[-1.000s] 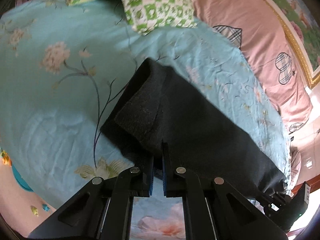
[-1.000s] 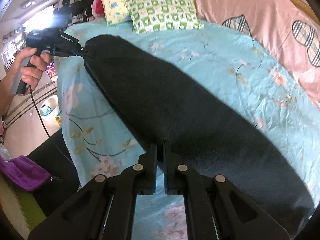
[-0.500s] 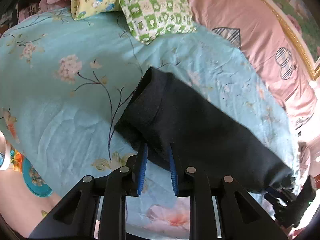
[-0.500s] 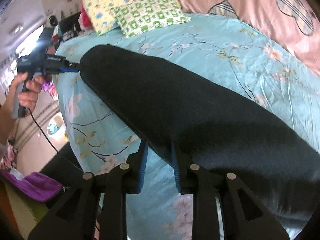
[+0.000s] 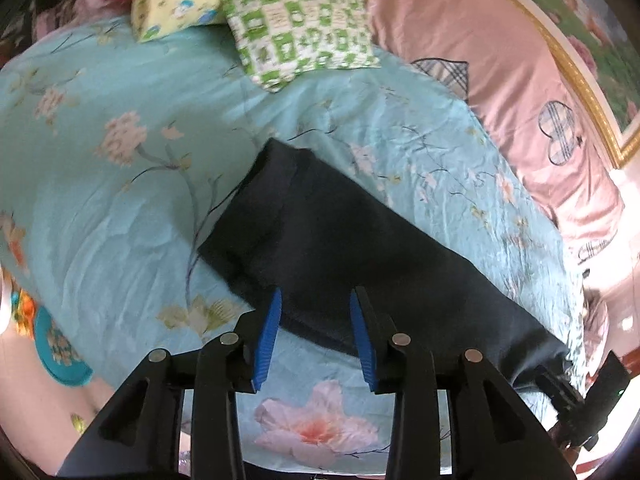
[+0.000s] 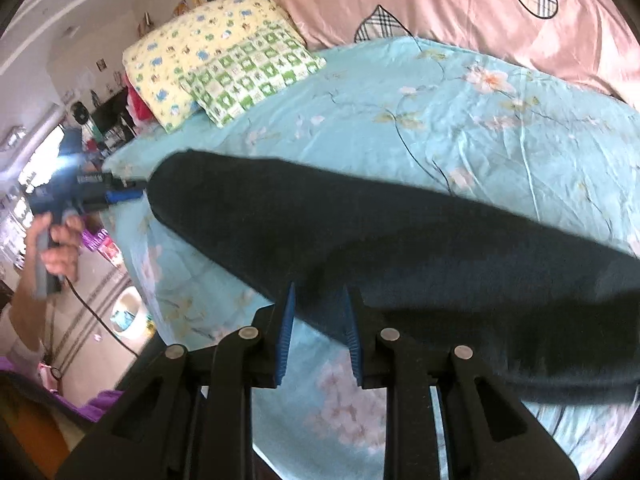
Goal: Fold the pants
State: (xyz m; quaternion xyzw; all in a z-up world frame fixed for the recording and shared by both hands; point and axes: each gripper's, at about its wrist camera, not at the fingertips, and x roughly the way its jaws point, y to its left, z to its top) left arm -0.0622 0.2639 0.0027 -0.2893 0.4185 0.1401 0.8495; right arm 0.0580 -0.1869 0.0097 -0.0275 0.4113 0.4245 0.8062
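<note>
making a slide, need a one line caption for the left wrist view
Left gripper opening over the edge of dark folded pants lying on a floral turquoise bedsheet.

We're looking down our right gripper (image 6: 318, 320), blue pads parted with the near edge of the dark pants (image 6: 360, 240) between them, nothing pinched. The pants lie in a long band across the turquoise floral bedsheet (image 6: 460, 120). At the far end our left gripper (image 6: 124, 195) sits right at the cloth's tip, our hand (image 6: 60, 248) on its grip. Two patterned pillows (image 6: 224, 72) lie beyond.
</note>
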